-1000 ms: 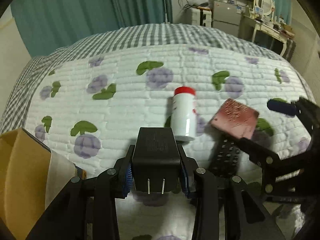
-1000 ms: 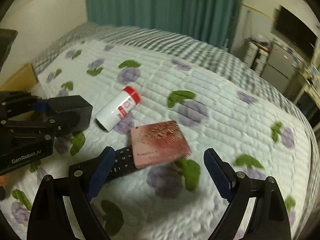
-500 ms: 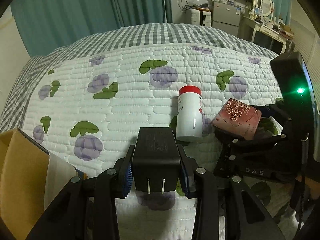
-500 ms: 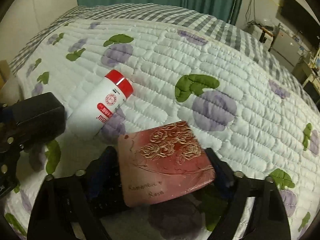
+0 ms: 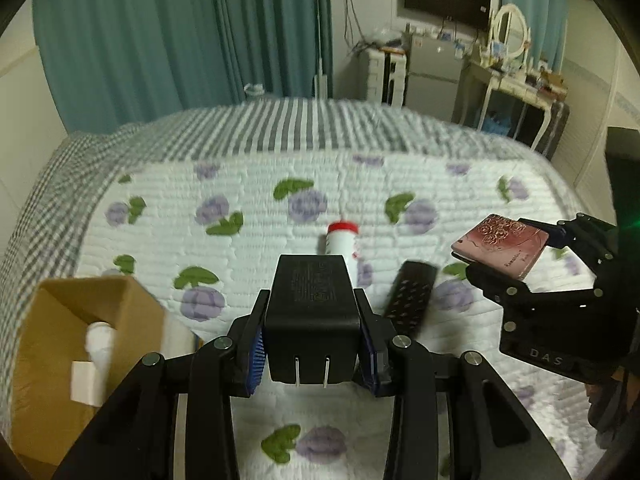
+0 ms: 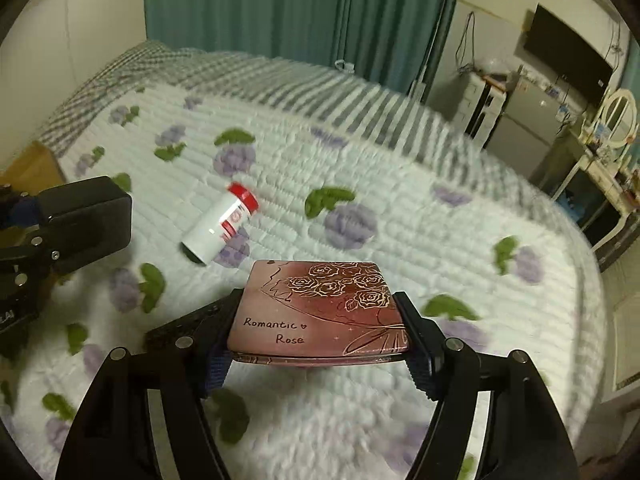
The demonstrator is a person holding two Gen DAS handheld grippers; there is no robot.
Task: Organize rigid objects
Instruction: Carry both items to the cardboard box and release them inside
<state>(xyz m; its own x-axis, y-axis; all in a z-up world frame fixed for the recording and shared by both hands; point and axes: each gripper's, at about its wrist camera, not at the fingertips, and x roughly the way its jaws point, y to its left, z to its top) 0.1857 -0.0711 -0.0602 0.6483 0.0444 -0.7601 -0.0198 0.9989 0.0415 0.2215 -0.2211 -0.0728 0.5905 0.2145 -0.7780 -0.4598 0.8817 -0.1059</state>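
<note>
My left gripper (image 5: 314, 350) is shut on a black power adapter (image 5: 312, 312), prongs toward the camera, held above the bed. My right gripper (image 6: 318, 344) is shut on a flat pink rose-patterned tin (image 6: 320, 312) marked "Romantic Rose" and holds it above the quilt; the tin also shows in the left wrist view (image 5: 500, 250). A white bottle with a red cap (image 6: 220, 224) lies on the quilt. A black remote (image 5: 410, 296) lies beside it. An open cardboard box (image 5: 80, 356) sits at the lower left of the left wrist view.
The bed has a white quilt (image 6: 400, 220) with purple flowers and a grey checked cover at its far end. The box holds white items (image 5: 94, 360). Teal curtains, a fridge and a dressing table stand behind the bed.
My right gripper closed on the pink tin and lifted it off the remote. My left gripper rose and drew back with the adapter, bringing the box's inside into view.
</note>
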